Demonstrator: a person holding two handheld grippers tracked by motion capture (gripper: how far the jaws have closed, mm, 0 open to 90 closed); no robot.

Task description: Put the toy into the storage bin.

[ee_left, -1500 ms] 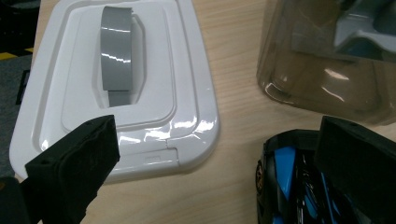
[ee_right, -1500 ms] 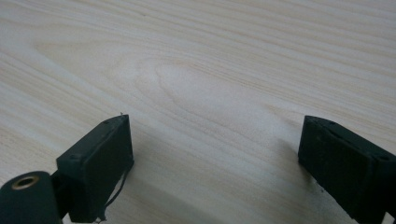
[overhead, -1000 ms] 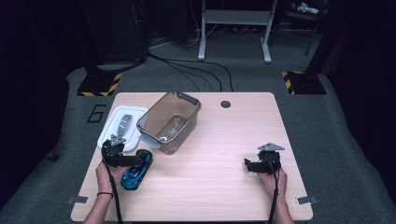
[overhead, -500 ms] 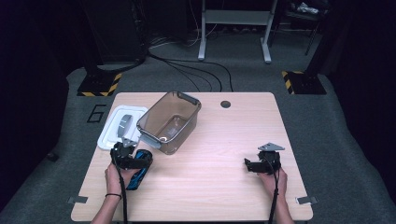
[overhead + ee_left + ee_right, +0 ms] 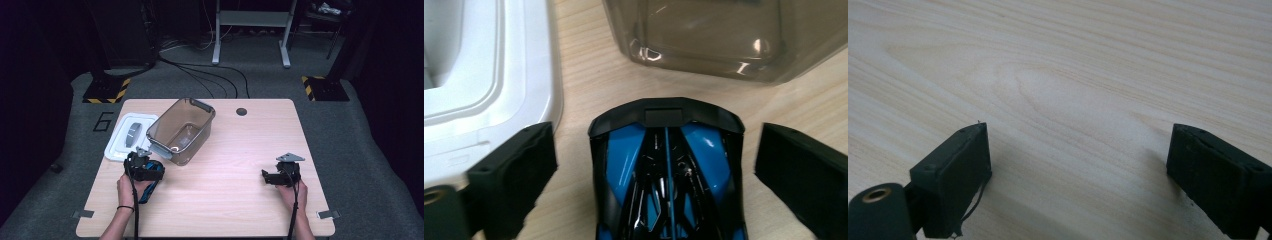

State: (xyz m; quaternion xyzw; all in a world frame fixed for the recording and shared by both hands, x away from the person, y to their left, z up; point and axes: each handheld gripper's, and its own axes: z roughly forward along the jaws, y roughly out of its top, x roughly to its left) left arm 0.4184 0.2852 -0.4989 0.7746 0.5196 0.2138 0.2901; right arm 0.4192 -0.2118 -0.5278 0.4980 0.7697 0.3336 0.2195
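A blue and black toy car lies on the wooden table, its blue tail showing under my left hand in the high view. My left gripper straddles the car's nose, one jaw on each side with a gap to each pad. Its jaws have just been closing with the car between them. In the high view the left gripper sits just in front of the clear bin. My right gripper rests open at the table's right, with bare wood between its jaws.
The smoky clear plastic bin stands tilted just beyond the car. A white lid with a grey object on it lies to the left, its edge beside my left jaw. A dark round hole marks the table's far edge.
My left gripper has moved to the right and settled over the blue car, which it now largely covers in the high view. The right gripper has stayed still.
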